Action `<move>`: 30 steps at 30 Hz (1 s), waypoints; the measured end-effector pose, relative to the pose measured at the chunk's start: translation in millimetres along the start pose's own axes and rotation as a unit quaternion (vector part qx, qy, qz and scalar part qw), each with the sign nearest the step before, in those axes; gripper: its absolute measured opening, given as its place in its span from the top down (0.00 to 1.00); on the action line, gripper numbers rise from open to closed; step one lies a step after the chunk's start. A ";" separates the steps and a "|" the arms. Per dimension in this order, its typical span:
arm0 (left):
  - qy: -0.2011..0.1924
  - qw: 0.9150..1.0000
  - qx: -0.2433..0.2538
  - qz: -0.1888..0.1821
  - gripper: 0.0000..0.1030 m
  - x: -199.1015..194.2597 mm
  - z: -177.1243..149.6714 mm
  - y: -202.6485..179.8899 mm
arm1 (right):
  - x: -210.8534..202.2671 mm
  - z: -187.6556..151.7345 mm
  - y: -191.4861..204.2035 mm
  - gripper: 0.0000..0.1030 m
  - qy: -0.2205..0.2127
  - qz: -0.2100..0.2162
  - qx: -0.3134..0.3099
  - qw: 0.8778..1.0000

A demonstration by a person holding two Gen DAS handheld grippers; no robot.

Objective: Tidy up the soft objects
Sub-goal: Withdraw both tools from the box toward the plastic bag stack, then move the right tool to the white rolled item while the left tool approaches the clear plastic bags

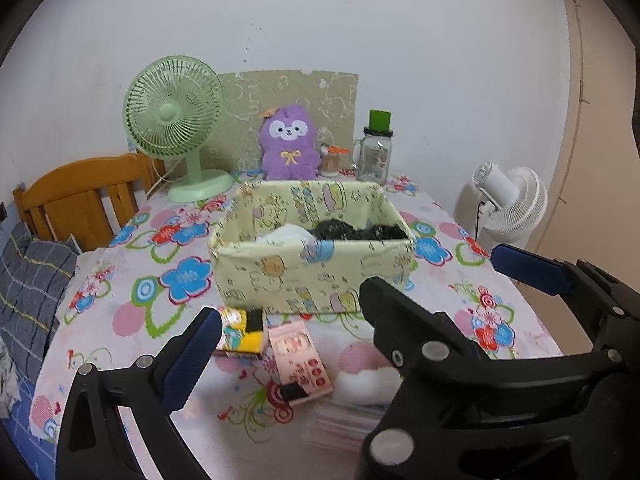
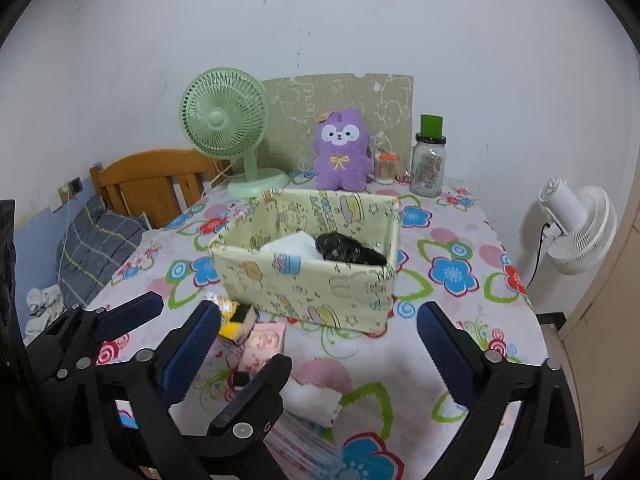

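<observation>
A pale yellow cartoon-print fabric box (image 1: 312,268) (image 2: 308,284) stands mid-table with a white soft item (image 1: 286,234) (image 2: 294,246) and a black soft item (image 1: 356,230) (image 2: 348,252) inside. A white rolled cloth (image 1: 366,384) (image 2: 312,398) lies on the table in front of it, above a striped pink item (image 1: 344,420). My left gripper (image 1: 288,344) (image 2: 212,344) is open over the small packets. My right gripper (image 2: 320,344) (image 1: 432,276) is open above the white cloth. Both are empty.
A yellow packet (image 1: 244,336) (image 2: 234,318) and a pink packet (image 1: 300,358) (image 2: 264,340) lie before the box. A purple plush (image 1: 288,144), green fan (image 1: 176,120), glass jar (image 1: 374,152) and toothpick holder (image 1: 332,160) stand at the back. A white fan (image 1: 512,204) and bed (image 1: 80,196) flank the table.
</observation>
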State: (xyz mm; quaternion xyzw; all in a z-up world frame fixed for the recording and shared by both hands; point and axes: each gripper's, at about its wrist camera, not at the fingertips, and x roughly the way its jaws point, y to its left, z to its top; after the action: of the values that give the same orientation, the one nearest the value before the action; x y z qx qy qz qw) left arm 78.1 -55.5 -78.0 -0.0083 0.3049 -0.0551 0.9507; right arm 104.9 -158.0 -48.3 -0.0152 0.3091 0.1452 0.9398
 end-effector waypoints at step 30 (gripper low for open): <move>0.039 0.999 0.006 -0.024 0.00 19.6 -66.1 -28.3 | 8.2 -72.9 -27.5 0.00 0.034 -0.006 0.013 0.999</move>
State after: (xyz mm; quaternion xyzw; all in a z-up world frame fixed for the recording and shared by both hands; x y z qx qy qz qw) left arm 52.7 -84.6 -141.8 -0.0082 0.3413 -0.0801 0.9365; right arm 77.0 -190.7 -113.7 -0.0093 0.3429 0.1349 0.9296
